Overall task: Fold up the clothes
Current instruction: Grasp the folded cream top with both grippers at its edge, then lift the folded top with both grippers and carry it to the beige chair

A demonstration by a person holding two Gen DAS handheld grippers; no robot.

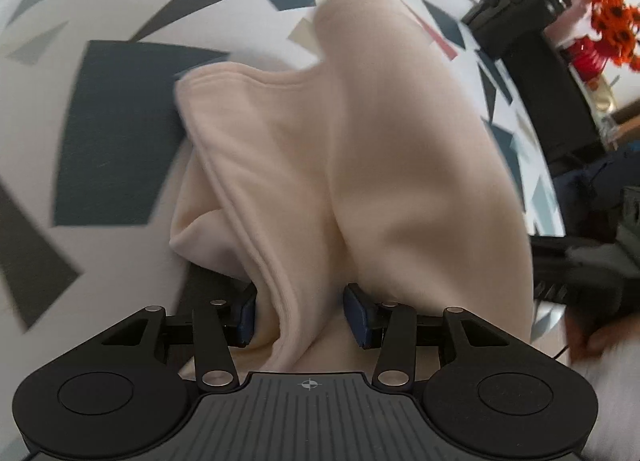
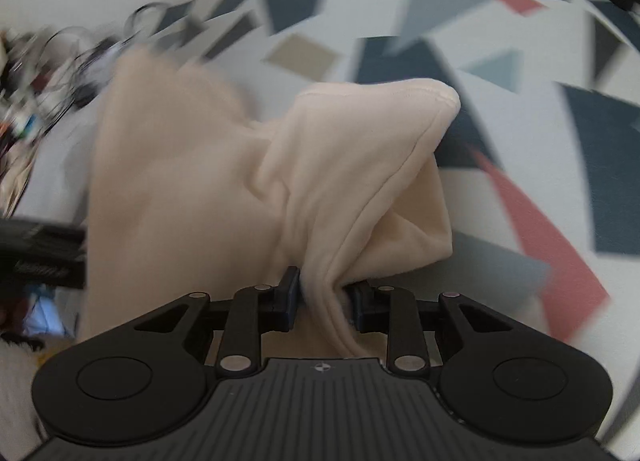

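Garment: a cream fleece garment (image 1: 360, 149) is seen filling the centre of the left wrist view, lifted above the patterned surface; a stitched hem is shown running from centre left down to the bottom centre. In the right wrist view the same cloth (image 2: 248, 181) is spread across the centre, with a hemmed corner raised at upper right.

Left gripper: the left gripper (image 1: 298, 319) is closed on a bunched fold of the garment at the bottom centre; cloth is pinched between the blue pads (image 1: 358, 315), which stand somewhat apart around the thick fold.

Right gripper: the right gripper (image 2: 325, 301) is clamped on a gathered hem of the garment at the bottom centre, the fingers drawn close with fabric pressed between them.

Surface: a white covering with dark blue, grey and red angular shapes (image 1: 120, 133) is seen beneath the garment in both views.

Background: orange flowers (image 1: 614, 17) and a black device (image 1: 520, 9) are visible at the upper right of the left wrist view, blurred.

Other gripper in view: a dark tool body is seen at the right edge of the left wrist view, too blurred for detail.
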